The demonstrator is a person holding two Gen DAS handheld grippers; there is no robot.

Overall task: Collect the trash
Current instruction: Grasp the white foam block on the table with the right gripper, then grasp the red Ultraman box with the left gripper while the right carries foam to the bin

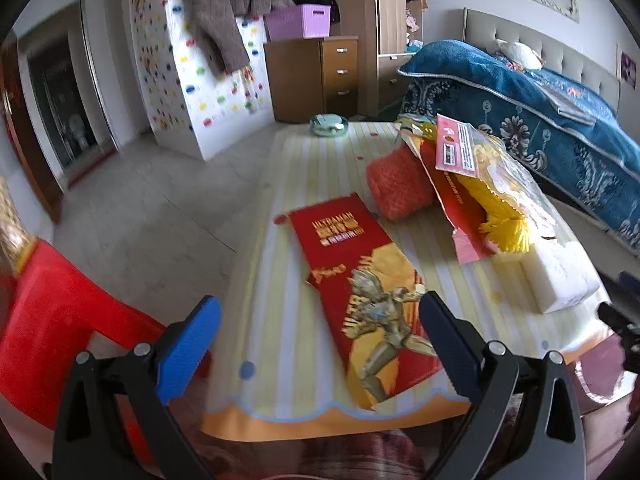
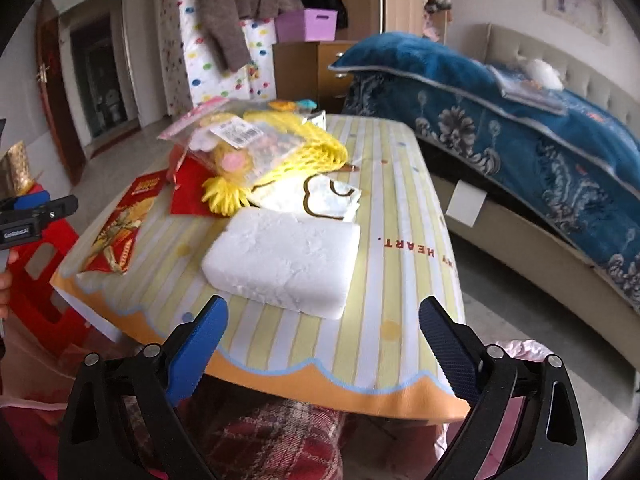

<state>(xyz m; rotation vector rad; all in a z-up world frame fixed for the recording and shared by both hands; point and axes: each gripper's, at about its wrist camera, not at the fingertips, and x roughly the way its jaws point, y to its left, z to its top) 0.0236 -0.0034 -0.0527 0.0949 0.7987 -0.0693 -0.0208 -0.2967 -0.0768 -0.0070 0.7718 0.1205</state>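
Both grippers released, empty: left gripper (image 1: 320,338) over red Ultraman packet (image 1: 362,280); right gripper (image 2: 323,346) near foam block (image 2: 280,258). Yellow-tasselled toy bag (image 2: 256,148) at 12 o'clock hides orange sponge (image 1: 398,188). Worktop (image 2: 400,200) far edge blurred.

Home bedroom: bed (image 2: 540,128) w/ blanket, drawers (image 1: 316,76), hung coats (image 1: 224,8).

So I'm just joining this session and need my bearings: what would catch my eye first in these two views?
The white foam block lies near the front edge of the striped table, straight ahead of the open right gripper. The red Ultraman package lies flat ahead of the open left gripper. Behind them sits a heap with a yellow mesh bag, and a bed with a blue blanket fills the right side.
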